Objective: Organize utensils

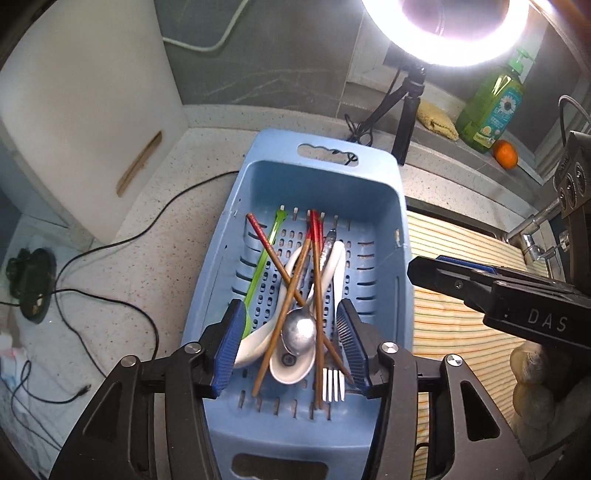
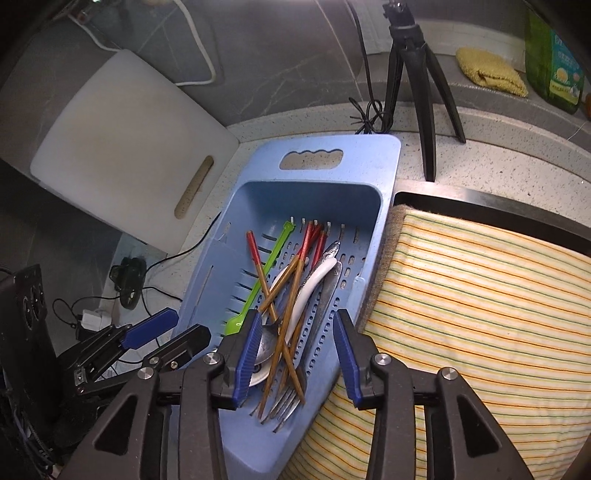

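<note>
Utensils lay heaped in the blue basket, long axes running mostly along its length, directly below the left gripper; right gripper hovered alongside; both stood released, grasping nothing

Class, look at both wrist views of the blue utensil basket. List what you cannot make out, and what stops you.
- Left view: ring light centre, washed out by glare.
- Left view: fork handle, buried under chopsticks.
- Right view: soap bottle top, cut off by the edge.
- Right view: metal spoon bowl, partly behind the right tool.
</note>
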A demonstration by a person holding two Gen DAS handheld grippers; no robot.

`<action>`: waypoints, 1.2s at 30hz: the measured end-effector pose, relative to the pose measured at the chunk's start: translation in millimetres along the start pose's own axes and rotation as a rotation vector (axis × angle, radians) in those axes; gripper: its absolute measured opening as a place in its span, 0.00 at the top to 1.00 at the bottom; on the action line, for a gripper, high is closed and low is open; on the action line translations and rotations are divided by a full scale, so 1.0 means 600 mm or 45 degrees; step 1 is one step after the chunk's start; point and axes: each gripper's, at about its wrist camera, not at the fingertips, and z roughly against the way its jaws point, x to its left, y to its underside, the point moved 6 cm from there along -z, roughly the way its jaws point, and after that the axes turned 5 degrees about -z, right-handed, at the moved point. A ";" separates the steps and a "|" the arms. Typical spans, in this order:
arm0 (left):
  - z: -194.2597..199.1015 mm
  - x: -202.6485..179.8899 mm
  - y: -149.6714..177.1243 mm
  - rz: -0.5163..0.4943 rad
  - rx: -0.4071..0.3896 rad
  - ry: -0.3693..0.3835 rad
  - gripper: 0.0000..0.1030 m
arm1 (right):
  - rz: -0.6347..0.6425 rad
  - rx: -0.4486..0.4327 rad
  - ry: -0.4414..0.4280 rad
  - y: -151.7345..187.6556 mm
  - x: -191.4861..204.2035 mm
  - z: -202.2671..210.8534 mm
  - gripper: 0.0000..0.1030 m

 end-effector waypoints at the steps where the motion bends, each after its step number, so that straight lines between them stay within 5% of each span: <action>1: 0.008 -0.004 0.002 0.000 -0.014 -0.008 0.48 | 0.009 -0.007 -0.005 0.000 -0.001 0.007 0.62; 13: 0.104 -0.059 0.027 0.055 -0.170 -0.072 0.43 | 0.180 -0.094 -0.037 0.018 -0.015 0.090 0.58; 29: 0.180 -0.103 0.070 0.169 -0.318 -0.220 0.22 | 0.474 -0.272 -0.043 0.051 -0.023 0.198 0.15; 36: 0.185 -0.107 0.083 0.233 -0.314 -0.229 0.22 | 0.556 -0.293 -0.029 0.078 -0.021 0.218 0.13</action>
